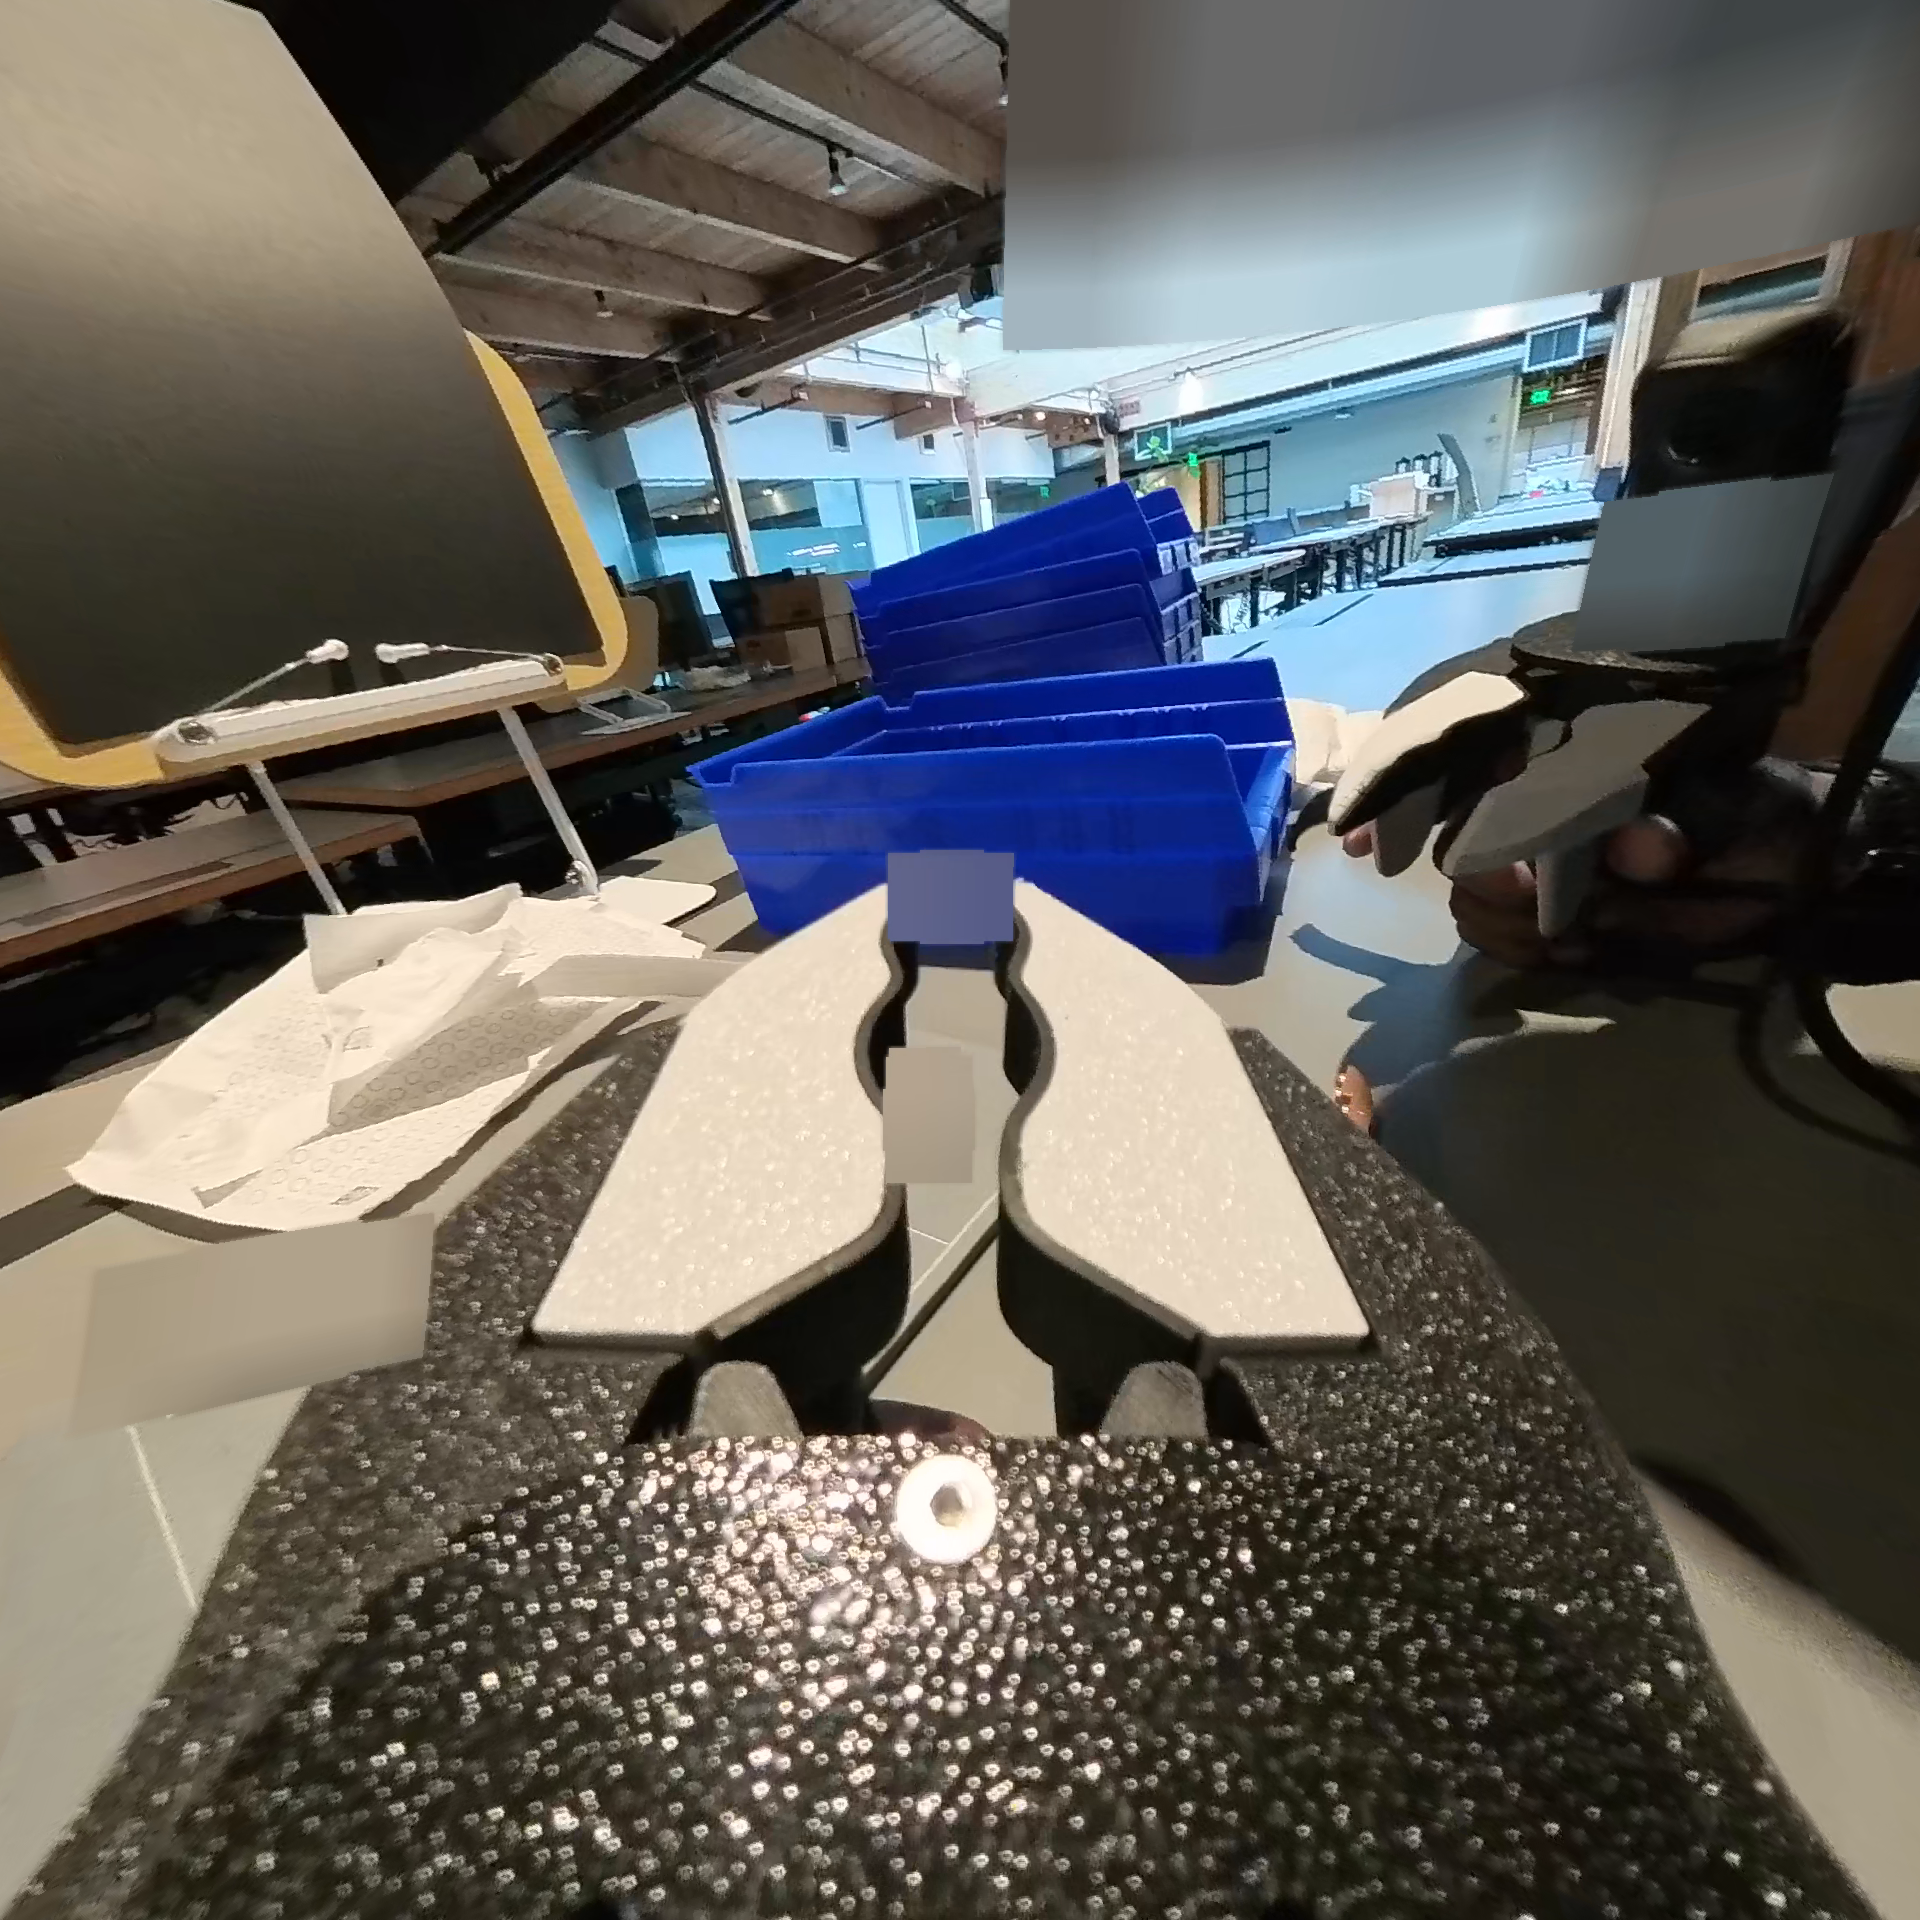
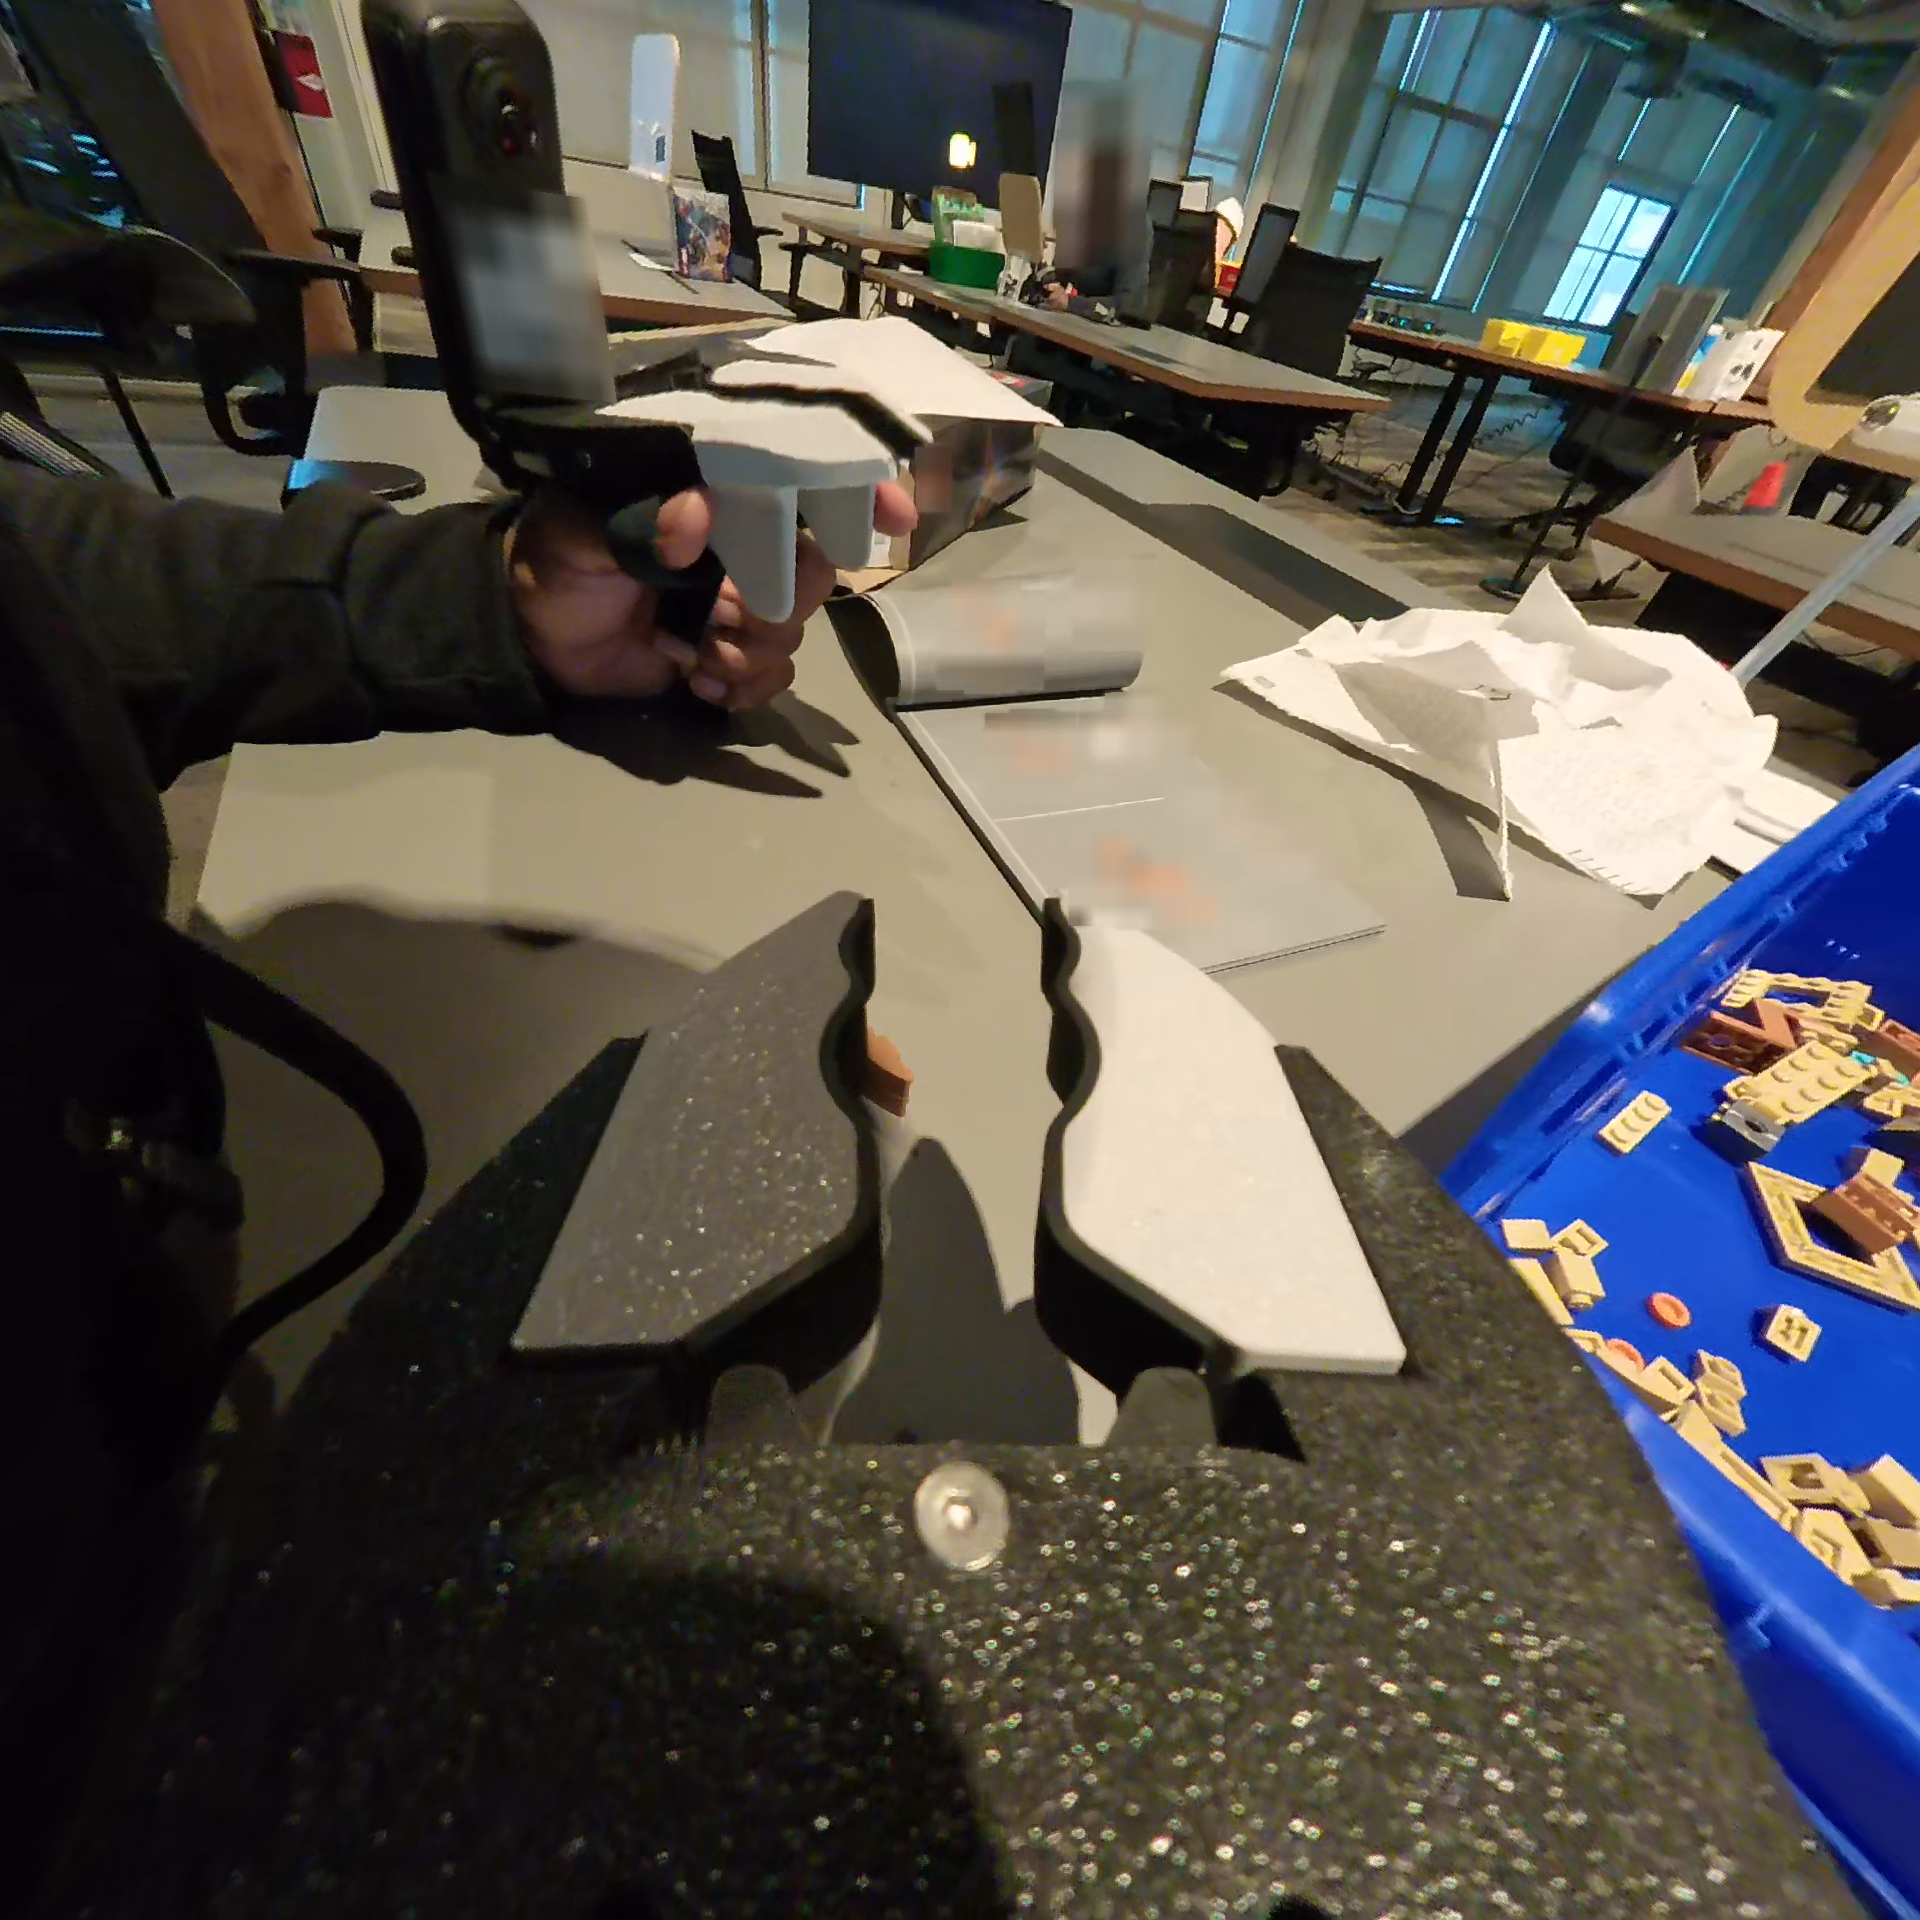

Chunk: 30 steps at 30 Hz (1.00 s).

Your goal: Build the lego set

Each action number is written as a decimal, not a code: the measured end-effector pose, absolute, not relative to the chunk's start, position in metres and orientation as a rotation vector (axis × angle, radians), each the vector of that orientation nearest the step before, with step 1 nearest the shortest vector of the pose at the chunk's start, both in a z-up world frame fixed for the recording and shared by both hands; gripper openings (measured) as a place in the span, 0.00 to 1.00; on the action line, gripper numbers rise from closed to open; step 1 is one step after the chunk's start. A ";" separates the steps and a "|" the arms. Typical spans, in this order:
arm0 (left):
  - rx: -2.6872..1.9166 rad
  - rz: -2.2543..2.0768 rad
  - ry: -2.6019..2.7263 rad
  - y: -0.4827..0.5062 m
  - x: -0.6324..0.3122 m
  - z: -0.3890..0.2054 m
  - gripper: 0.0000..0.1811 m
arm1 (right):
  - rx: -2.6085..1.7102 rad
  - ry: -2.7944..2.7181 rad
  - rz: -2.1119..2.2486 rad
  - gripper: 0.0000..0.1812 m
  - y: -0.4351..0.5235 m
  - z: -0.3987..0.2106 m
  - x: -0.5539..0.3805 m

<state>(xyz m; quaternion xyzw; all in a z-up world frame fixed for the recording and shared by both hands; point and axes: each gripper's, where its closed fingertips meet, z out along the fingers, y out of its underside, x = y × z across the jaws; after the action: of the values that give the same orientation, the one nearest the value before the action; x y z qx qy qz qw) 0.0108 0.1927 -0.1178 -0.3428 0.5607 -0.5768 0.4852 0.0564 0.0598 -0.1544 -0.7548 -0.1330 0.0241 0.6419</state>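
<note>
In the right wrist view my right gripper (image 2: 956, 925) is open over the grey table (image 2: 582, 831). A small brown lego piece (image 2: 889, 1081) sits against the inner face of its left finger; the right finger is clear of it. Many tan and brown lego pieces (image 2: 1808, 1081) lie in a blue bin (image 2: 1558, 1091) at the right. An open instruction booklet (image 2: 1143, 831) lies ahead. My left gripper (image 1: 956, 935) has a narrow gap between its fingers with nothing seen in it. It also shows in the right wrist view (image 2: 894, 426), raised at the upper left in a hand.
Torn white paper bags (image 2: 1507, 727) (image 1: 364, 1039) lie beyond the booklet. A lego box (image 2: 977, 457) stands at the far table edge. Blue bins (image 1: 997, 821) sit ahead of my left gripper, more stacked behind (image 1: 1029, 582). A screen on a stand (image 1: 208, 416) is at the left. Spacing between my two grippers at the tips: around 15 cm.
</note>
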 end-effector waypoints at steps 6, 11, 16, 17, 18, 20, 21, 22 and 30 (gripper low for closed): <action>-0.836 -1.390 1.469 0.184 0.016 -0.127 0.07 | -1.725 -0.292 0.065 0.16 0.060 -0.155 0.058; -0.849 -1.453 1.579 0.164 0.023 -0.134 0.07 | -1.709 -0.233 0.117 0.16 0.057 -0.151 0.064; -0.867 -1.502 1.602 0.152 0.032 -0.134 0.07 | -1.704 -0.225 0.130 0.15 0.054 -0.150 0.065; -0.876 -1.484 1.616 0.152 0.034 -0.137 0.07 | -1.707 -0.226 0.130 0.15 0.054 -0.151 0.064; -0.889 -1.460 1.631 0.151 0.036 -0.139 0.07 | -1.713 -0.223 0.131 0.15 0.054 -0.151 0.065; -0.912 -1.407 1.663 0.150 0.041 -0.145 0.07 | -1.725 -0.213 0.138 0.14 0.055 -0.153 0.065; -0.915 -1.379 1.683 0.149 0.043 -0.149 0.07 | -1.729 -0.206 0.144 0.14 0.055 -0.153 0.066; -0.916 -1.350 1.706 0.147 0.044 -0.152 0.07 | -1.732 -0.198 0.150 0.14 0.055 -0.153 0.067; -0.917 -1.234 1.799 0.140 0.050 -0.166 0.07 | -1.742 -0.175 0.171 0.14 0.056 -0.154 0.069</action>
<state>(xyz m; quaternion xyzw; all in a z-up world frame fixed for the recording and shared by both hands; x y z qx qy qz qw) 0.0499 0.1403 -0.1661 -0.3588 0.7039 -0.4829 0.3777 0.0685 0.0561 -0.1544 -0.7630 -0.0768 0.0750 0.6375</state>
